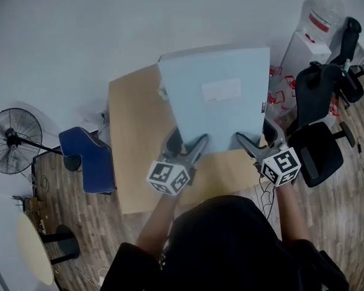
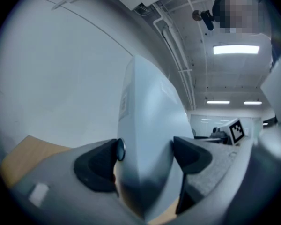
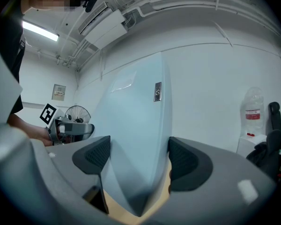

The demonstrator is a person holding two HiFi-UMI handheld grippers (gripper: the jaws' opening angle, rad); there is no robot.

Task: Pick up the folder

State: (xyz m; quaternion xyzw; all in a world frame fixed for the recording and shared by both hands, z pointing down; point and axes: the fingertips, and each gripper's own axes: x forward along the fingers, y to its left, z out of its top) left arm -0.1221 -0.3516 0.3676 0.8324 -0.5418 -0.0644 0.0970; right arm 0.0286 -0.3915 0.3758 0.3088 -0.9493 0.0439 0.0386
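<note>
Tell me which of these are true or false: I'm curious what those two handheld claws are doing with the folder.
1. The left gripper and the right gripper are both clamped on the folder. True.
2. The folder is red. False: it is pale blue.
3. A fan stands on the floor, left of the table. True.
4. The folder lies untouched on the table. False: both grippers hold it by its near edge.

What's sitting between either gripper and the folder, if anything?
Nothing visible does. The left gripper and the right gripper are each shut on the near edge of the folder, one towards each corner, with the folder itself directly between their jaws, over the table.
</note>
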